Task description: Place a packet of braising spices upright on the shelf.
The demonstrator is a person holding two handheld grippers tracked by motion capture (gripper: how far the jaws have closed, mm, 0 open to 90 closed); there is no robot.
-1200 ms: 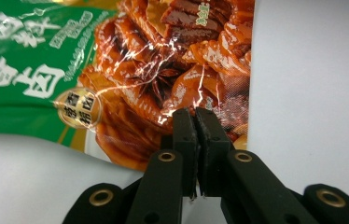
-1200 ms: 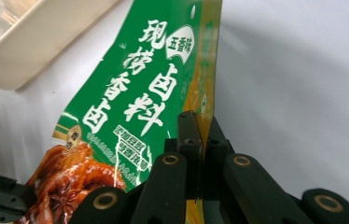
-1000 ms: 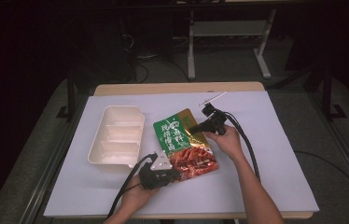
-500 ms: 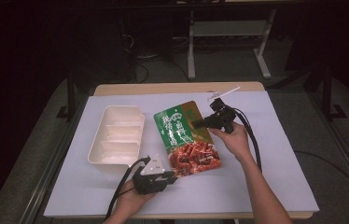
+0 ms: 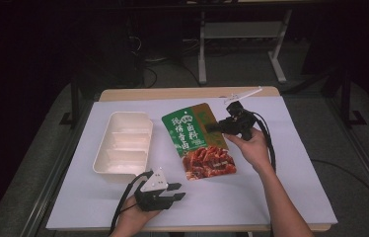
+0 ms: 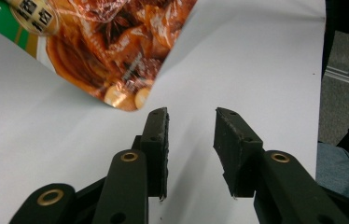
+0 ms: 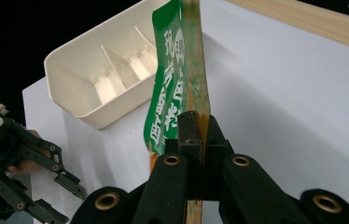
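Note:
A green and orange food pouch (image 5: 197, 140) lies in the middle of the white table, tilted, its meat picture toward the near side. My right gripper (image 5: 213, 127) is shut on the pouch's right edge; in the right gripper view the pouch (image 7: 178, 79) stands edge-on between the closed jaws. My left gripper (image 5: 178, 191) rests near the table's front edge, open and holding nothing, a little short of the pouch's lower corner (image 6: 121, 95). Its fingers (image 6: 156, 140) stand apart over bare white surface.
A cream divided tray (image 5: 123, 143) sits left of the pouch, also seen as the tray (image 7: 102, 74) in the right gripper view. The wooden table edge (image 5: 182, 93) runs along the back. A thin clear strip (image 5: 244, 93) lies at the back right. Dark floor surrounds the table.
My left gripper has let go of the pouch's lower end and pulled back toward the front edge, now open. My right gripper has kept its hold and swung the pouch straighter.

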